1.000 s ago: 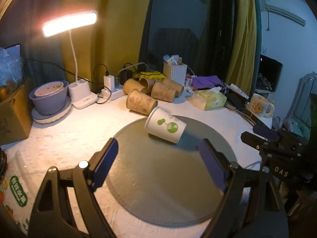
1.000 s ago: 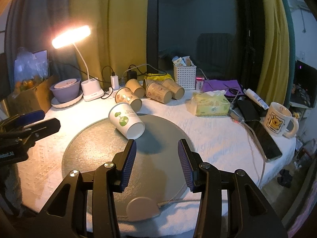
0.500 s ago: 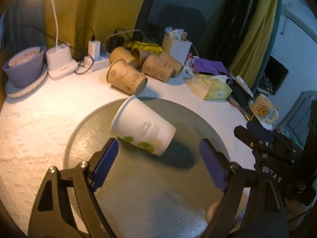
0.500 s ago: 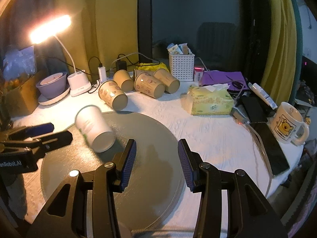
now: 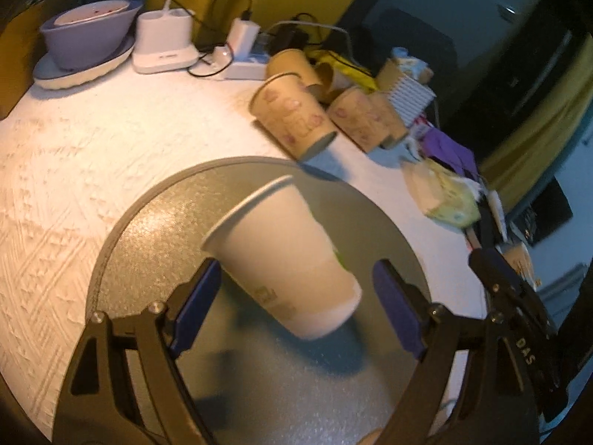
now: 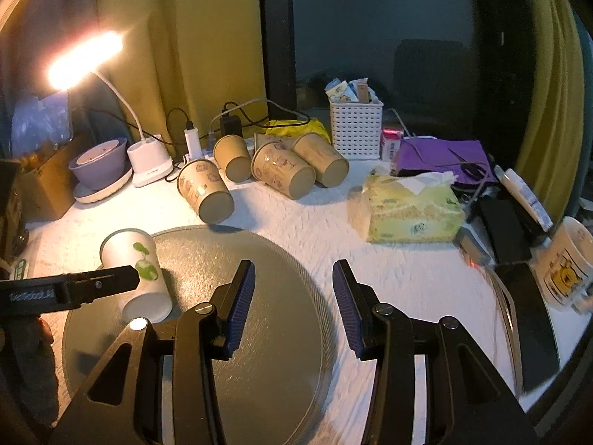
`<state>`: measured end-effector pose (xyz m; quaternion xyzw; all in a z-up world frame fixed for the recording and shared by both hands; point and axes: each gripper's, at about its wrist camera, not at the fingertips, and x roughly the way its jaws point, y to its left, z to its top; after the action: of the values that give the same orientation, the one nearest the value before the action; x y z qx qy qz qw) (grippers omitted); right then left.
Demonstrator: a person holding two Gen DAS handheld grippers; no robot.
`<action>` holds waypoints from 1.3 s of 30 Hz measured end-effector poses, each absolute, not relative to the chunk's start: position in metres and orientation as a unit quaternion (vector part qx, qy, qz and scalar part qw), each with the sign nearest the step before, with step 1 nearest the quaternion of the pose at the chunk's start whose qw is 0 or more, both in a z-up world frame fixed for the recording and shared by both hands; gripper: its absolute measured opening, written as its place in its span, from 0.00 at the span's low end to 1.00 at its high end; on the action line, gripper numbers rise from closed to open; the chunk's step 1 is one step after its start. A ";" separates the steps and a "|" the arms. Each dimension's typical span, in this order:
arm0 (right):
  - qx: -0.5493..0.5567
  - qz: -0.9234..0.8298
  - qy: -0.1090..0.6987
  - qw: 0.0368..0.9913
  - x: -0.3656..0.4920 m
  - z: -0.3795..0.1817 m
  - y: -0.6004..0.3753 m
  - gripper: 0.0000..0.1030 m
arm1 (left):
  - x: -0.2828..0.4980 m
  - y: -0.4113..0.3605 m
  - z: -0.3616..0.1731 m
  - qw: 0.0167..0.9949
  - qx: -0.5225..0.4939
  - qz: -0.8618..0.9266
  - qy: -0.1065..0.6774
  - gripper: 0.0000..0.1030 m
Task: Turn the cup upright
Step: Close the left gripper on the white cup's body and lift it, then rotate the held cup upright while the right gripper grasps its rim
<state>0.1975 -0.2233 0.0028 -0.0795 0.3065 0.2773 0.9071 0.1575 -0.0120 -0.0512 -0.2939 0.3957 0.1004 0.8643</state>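
Note:
A white paper cup (image 5: pixel 285 259) with a green print lies on its side on the round grey mat (image 5: pixel 155 222), its bottom toward me. My left gripper (image 5: pixel 296 307) is open with the cup's lower part between its blue pads, not closed on it. In the right wrist view the cup (image 6: pixel 139 267) lies at the mat's left edge, partly behind the left gripper's finger (image 6: pixel 92 285). My right gripper (image 6: pixel 292 307) is open and empty over the mat (image 6: pixel 259 296), to the right of the cup.
Several brown paper cups (image 6: pixel 281 170) lie on their sides behind the mat. A tissue pack (image 6: pixel 411 211), white basket (image 6: pixel 355 129), purple cloth, phones and a mug (image 6: pixel 567 263) are at the right. A lamp base (image 6: pixel 148 159) and purple bowl (image 6: pixel 100 163) stand at back left.
My left gripper has moved forward and down so the cup now sits between its fingers. The cup has rolled left on the mat. The right gripper has shifted slightly right.

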 end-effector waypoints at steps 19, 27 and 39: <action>-0.068 0.307 0.329 0.890 0.233 -0.013 -0.222 0.45 | 0.206 -0.013 -0.072 0.850 -0.292 0.070 0.432 0.62; -0.055 0.300 0.331 0.893 0.218 -0.008 -0.223 0.45 | 0.191 -0.037 -0.063 0.887 -0.188 0.022 0.422 0.62; -0.017 0.324 0.338 0.884 0.156 0.002 -0.213 0.63 | 0.124 -0.054 -0.040 0.936 -0.079 -0.043 0.341 0.62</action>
<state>0.1565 -0.2130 0.0018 -0.0171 0.3375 0.3241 0.8836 0.1242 -0.0536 -0.0400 -0.0790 0.3413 -0.0432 0.9356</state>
